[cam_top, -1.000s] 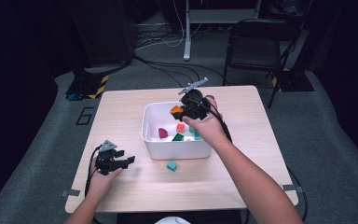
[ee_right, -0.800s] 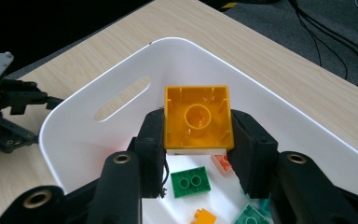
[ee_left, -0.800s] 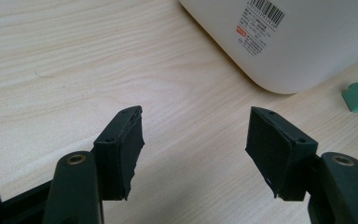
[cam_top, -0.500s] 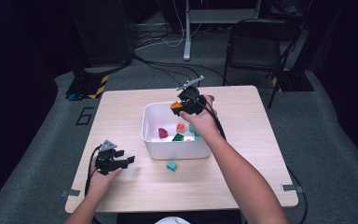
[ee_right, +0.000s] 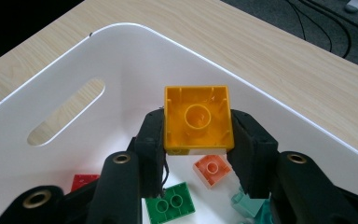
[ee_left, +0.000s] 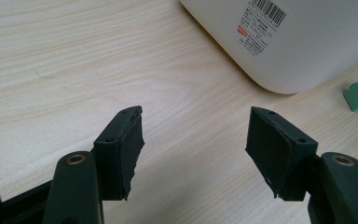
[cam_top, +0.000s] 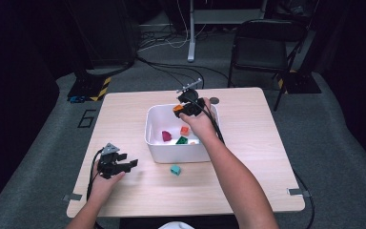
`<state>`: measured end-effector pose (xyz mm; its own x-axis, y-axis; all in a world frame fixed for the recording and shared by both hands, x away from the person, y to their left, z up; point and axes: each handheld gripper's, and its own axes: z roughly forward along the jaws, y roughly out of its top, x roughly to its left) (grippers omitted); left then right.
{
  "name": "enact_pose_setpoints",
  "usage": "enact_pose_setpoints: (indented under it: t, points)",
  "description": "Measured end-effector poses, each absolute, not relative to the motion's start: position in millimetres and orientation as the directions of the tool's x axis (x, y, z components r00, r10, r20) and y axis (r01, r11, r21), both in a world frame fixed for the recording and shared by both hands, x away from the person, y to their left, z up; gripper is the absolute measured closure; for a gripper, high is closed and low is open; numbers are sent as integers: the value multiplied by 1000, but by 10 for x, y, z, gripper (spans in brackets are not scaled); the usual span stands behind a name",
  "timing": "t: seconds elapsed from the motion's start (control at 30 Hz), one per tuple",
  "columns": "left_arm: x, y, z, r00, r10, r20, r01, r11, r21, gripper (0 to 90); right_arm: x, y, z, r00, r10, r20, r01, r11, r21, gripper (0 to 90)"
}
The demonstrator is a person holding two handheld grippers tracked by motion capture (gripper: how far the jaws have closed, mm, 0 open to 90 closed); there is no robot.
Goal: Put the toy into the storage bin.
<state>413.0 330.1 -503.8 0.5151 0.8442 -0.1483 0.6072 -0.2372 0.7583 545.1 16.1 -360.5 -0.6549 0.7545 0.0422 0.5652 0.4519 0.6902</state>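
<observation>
— Orange plastic, hard and hollow: that is what is being pinched by the right gripper (ee_right: 198,140). The orange brick (ee_right: 198,119) is being held by two opposite side walls, open underside turned toward the camera, above the inside of the white bin (ee_right: 51,100).

— How is it being judged to handle?

— As light and stiff; no give is being seen in the walls under the pads. The smooth sides are probably a little slippery, so flat, parallel faces are being favoured over corners or studs.

— And what is lying around it?

— Beneath it, a green brick (ee_right: 170,204), a small orange brick (ee_right: 211,169), a red brick (ee_right: 85,181) and a teal brick (ee_right: 247,205) are lying on the bin floor. A further teal piece (cam_top: 175,170) is sitting on the table (cam_top: 267,143), just beside the bin's near wall.

— The other tool?

— The left gripper (ee_left: 196,154) is being held spread over bare wood, nothing between its jaws.
</observation>
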Motion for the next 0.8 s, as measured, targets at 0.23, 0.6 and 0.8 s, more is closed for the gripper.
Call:
enact_pose_setpoints:
  t: [0.23, 0.6, 0.8]
  points:
    - [4128, 3302, -5034, 517, 843, -149, 608, -240, 757, 360, 5498, 212, -3685, -643, 765, 40, 585, 457, 670, 566]
    - [4126, 3306, -5034, 513, 846, -148, 607, -235, 759, 360, 5319, 157, -3518, -675, 738, -12, 525, 492, 695, 519]
    - [4126, 3297, -5034, 514, 845, -144, 607, -241, 757, 360, 5022, 56, -3347, -719, 695, 0, 468, 483, 740, 491]
